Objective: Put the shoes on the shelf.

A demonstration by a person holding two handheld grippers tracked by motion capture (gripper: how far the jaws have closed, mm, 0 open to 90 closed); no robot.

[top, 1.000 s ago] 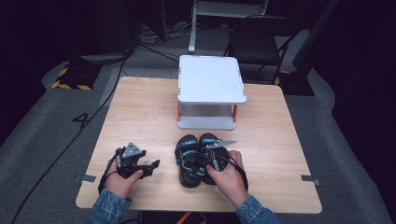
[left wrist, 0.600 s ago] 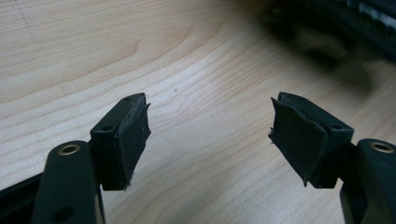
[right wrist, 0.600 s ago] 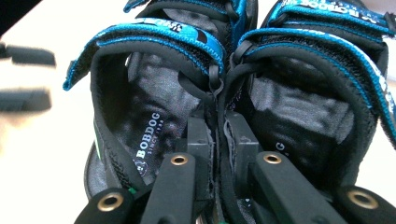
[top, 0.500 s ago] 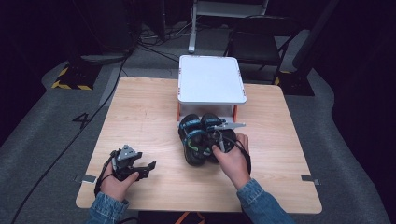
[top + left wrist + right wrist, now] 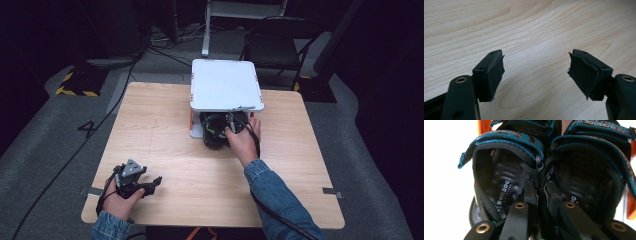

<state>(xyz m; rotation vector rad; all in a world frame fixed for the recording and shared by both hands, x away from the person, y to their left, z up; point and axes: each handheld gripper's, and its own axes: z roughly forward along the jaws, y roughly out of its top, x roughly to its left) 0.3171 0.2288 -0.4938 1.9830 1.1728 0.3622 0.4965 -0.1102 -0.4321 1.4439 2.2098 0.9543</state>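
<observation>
From the high view, the right gripper point(image 5: 234, 125) has the pair of sandals point(image 5: 215, 134) partly under the white shelf stand point(image 5: 225, 85) at the far side of the table point(image 5: 165, 125); their heels jut out in front, so the stowing looks well along but unfinished. The left gripper point(image 5: 142, 184) rests near the table's front edge, well apart from them.

In the left gripper view, the jaws stand wide apart over bare wood, holding nothing.

In the right gripper view, the jaws pinch together the inner walls of both sandals point(image 5: 544, 170); pushing in and letting go remain
</observation>
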